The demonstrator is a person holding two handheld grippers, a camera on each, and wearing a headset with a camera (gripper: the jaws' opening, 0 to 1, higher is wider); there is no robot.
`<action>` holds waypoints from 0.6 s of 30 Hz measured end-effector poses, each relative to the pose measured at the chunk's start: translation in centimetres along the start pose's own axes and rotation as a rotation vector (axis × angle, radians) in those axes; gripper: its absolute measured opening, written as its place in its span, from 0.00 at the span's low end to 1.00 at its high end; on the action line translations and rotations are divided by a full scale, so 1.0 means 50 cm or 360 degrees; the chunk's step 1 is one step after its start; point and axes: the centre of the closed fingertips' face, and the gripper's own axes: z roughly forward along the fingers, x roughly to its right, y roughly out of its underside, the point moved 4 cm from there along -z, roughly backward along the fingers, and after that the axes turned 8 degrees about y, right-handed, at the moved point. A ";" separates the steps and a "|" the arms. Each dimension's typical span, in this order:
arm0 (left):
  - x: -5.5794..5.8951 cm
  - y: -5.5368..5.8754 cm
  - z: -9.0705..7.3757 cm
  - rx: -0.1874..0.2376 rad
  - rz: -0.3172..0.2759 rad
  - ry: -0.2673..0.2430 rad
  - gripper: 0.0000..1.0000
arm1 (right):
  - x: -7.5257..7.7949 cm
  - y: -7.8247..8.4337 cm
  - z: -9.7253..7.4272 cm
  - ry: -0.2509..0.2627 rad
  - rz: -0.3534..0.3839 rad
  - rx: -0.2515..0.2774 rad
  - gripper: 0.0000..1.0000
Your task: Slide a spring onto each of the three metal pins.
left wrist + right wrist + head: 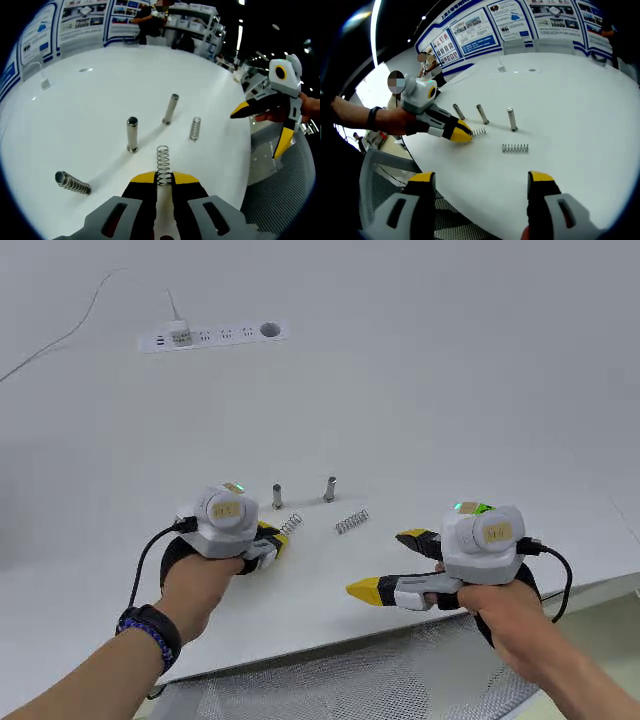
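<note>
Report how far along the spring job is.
Done: the end pin already wears a spring. In hand: the left gripper is shut on a second spring. Left: the nearer bare pin, the farther bare pin, and a loose spring on the table. The right gripper is open.

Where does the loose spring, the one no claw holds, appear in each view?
Head view: loose spring at centre, below-right of the nearest pin.
Left gripper view: loose spring right of centre, right of that pin.
Right gripper view: loose spring at centre, just below that pin.
Shared landmark: that bare upright pin.
</note>
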 end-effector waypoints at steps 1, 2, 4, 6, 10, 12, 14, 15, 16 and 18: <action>0.002 0.002 -0.004 0.0003 -0.0031 0.0013 0.11 | -0.001 0.000 0.000 -0.0003 0.0000 0.0000 0.76; 0.001 0.003 -0.007 0.0012 -0.0037 0.0009 0.11 | -0.002 0.000 0.000 -0.0007 -0.0002 -0.0003 0.76; 0.003 0.005 -0.016 0.0023 -0.0065 0.0015 0.11 | -0.004 -0.002 0.000 -0.0014 -0.0014 -0.0006 0.76; 0.006 0.007 -0.024 0.0035 -0.0080 0.0020 0.11 | -0.003 -0.003 0.000 -0.0015 -0.0011 -0.0003 0.76; 0.016 0.009 -0.038 0.0052 -0.0091 0.0031 0.11 | -0.001 -0.009 0.000 -0.0015 0.0024 0.0021 0.75; 0.021 0.011 -0.046 0.0065 -0.0109 0.0035 0.11 | -0.003 -0.011 0.001 -0.0019 0.0045 0.0027 0.75; 0.026 0.016 -0.053 0.0072 -0.0115 0.0038 0.11 | -0.007 -0.013 0.002 -0.0031 0.0064 0.0040 0.74; 0.030 0.018 -0.056 0.0072 -0.0114 0.0040 0.11 | -0.009 -0.014 0.003 -0.0036 0.0071 0.0042 0.74; 0.033 0.021 -0.061 0.0071 -0.0110 0.0040 0.11 | -0.011 -0.014 0.004 -0.0041 0.0077 0.0043 0.74; 0.036 0.025 -0.067 0.0069 -0.0109 0.0042 0.11 | -0.014 -0.015 0.006 -0.0048 0.0080 0.0042 0.74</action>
